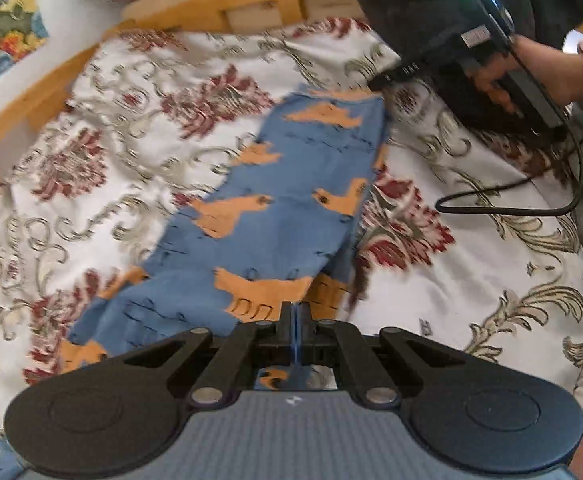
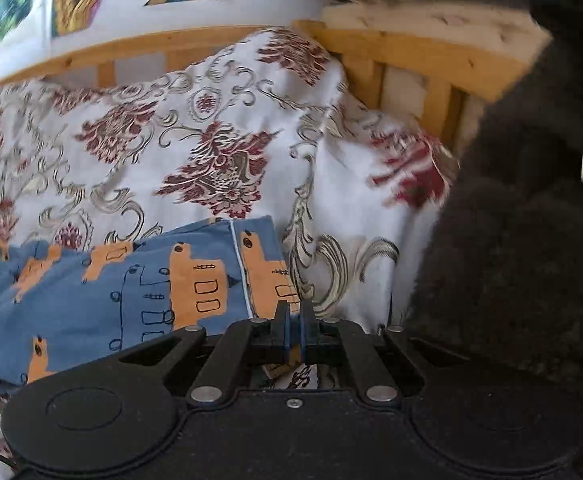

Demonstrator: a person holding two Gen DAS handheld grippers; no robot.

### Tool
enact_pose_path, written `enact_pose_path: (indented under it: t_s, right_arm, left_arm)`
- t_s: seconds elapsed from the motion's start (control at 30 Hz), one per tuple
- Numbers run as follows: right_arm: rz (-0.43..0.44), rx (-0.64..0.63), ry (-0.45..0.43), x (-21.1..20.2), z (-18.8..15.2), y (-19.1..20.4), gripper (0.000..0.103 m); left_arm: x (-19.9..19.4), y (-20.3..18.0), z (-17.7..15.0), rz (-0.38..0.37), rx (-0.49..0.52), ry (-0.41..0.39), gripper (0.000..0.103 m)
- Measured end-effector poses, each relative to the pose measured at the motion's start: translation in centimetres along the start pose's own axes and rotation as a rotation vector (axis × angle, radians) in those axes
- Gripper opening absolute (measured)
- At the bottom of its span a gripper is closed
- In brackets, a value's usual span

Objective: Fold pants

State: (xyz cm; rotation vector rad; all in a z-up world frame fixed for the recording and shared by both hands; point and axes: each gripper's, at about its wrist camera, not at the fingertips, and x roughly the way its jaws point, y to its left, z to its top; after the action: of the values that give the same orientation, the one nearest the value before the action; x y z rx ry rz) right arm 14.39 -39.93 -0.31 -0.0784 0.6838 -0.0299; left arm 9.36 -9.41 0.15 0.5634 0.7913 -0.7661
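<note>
Floral bedspread (image 1: 471, 280) under pants (image 1: 283, 208), both grippers (image 1: 296, 316) (image 2: 294, 316) pinching.

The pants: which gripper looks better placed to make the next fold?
Neither alone, probably. The left gripper is shut on one end of the pants, the right gripper on the hem end, so both likely carry the fold together.

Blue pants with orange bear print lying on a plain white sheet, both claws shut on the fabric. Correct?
One thing is off: the sheet is not plain. Both wrist views show white bedding with a red floral and grey scroll pattern. The rest stands: the blue pants with orange print lie on it, the left claw is shut on one edge and the right claw on the hem.
</note>
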Motion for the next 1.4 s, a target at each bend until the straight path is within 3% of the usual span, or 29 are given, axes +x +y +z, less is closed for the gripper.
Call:
enact_pose_path:
  t_s: [0.13, 0.3, 0.43, 0.53, 0.67, 0.73, 0.77, 0.83, 0.9, 0.93, 1.0, 1.03, 1.1, 1.27, 1.33, 1.4]
  right_arm:
    - [-0.016, -0.005, 0.034, -0.1, -0.6, -0.1, 0.003]
    - [-0.021, -0.051, 0.064, 0.4, -1.4, 0.3, 0.007]
    - [-0.003, -0.045, 0.051, 0.2, -1.5, 0.1, 0.014]
    - [0.024, -0.014, 0.014, -0.5, -1.3, -0.2, 0.020]
    - [0.005, -0.082, -0.081, -1.8, -1.0, 1.0, 0.033]
    - [0.034, -0.117, -0.127, -2.3, -0.9, 1.7, 0.037]
    - [0.051, -0.132, -0.126, -2.2, -1.0, 2.2, 0.038]
    - [0.073, -0.153, -0.067, -1.2, -1.2, 3.0, 0.038]
    - [0.064, -0.157, 0.055, 0.7, -1.9, 3.2, 0.038]
    - [0.064, -0.155, 0.075, 1.2, -2.3, 3.1, 0.038]
    - [0.065, -0.150, 0.077, 1.2, -2.2, 3.0, 0.038]
    - [0.062, -0.140, 0.080, 1.1, -2.1, 2.9, 0.038]
    - [0.048, -0.153, 0.079, 1.1, -2.3, 3.1, 0.038]
    - [0.024, -0.179, 0.062, 0.8, -2.5, 3.7, 0.039]
    - [0.024, -0.147, 0.046, -0.1, -2.4, 3.6, 0.046]
    - [0.040, -0.071, 0.015, -1.1, -2.3, 3.2, 0.066]
  left_arm:
    - [0.2, 0.2, -0.1, -0.025, -0.008, 0.020, 0.000]
    - [2.0, 0.9, -0.2, -0.053, -0.027, 0.114, 0.001]
    - [2.2, 1.6, -0.6, -0.077, -0.126, 0.103, 0.002]
    - [1.3, 2.0, -1.1, -0.103, -0.177, 0.074, 0.014]
    - [-0.7, 1.9, -2.1, -0.112, -0.223, 0.023, 0.030]
    - [-1.7, 2.3, -2.6, -0.118, -0.280, -0.013, 0.039]
    - [-2.2, 2.5, -2.9, -0.110, -0.306, -0.034, 0.044]
    - [-3.1, 3.1, -3.4, -0.063, -0.360, -0.062, 0.046]
    - [-3.3, 4.0, -4.2, 0.011, -0.409, -0.041, 0.046]
    - [-3.1, 4.4, -4.8, 0.060, -0.429, -0.008, 0.046]
    - [-2.6, 5.4, -6.3, 0.137, -0.467, 0.080, 0.044]
    - [-2.6, 5.9, -7.4, 0.166, -0.492, 0.110, 0.038]
    - [-3.6, 6.7, -9.4, 0.185, -0.533, 0.109, 0.032]
    - [-7.1, 8.0, -12.6, 0.218, -0.642, 0.107, 0.033]
    - [-8.5, 8.3, -13.6, 0.217, -0.680, 0.078, 0.039]
    - [-9.7, 8.2, -13.8, 0.228, -0.684, 0.054, 0.043]
